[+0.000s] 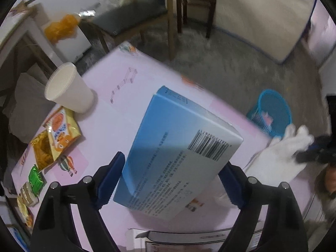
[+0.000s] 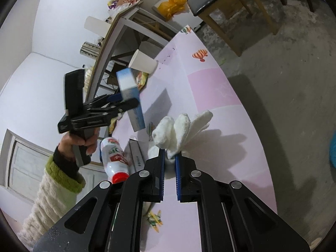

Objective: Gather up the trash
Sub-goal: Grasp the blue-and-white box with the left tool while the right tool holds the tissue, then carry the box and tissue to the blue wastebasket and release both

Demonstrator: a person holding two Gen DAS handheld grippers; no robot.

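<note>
1. Pink patterned table [image 1: 130, 88]: the landmark. The blue mesh waste basket [image 1: 271, 113] stands on the floor beyond its far edge, a little trash already inside.
2. Blue-and-white cardboard box with a barcode [image 1: 178, 147]: held tilted above the table, pinched across its width by the left gripper [image 1: 172, 180], whose blue pads [image 1: 111, 180] press its sides. To do this step well, carry the box out over the basket before releasing; it is likely light, yet long enough to catch the rim.
3. White crumpled cloth glove [image 2: 180, 130]: lifted above the table's near part, its cuff nipped between the nearly closed fingers of the right gripper [image 2: 169, 157].
4. White paper cup [image 1: 67, 88] and yellow snack wrappers [image 1: 61, 132]: resting at the table's left end, uncollected.
</note>
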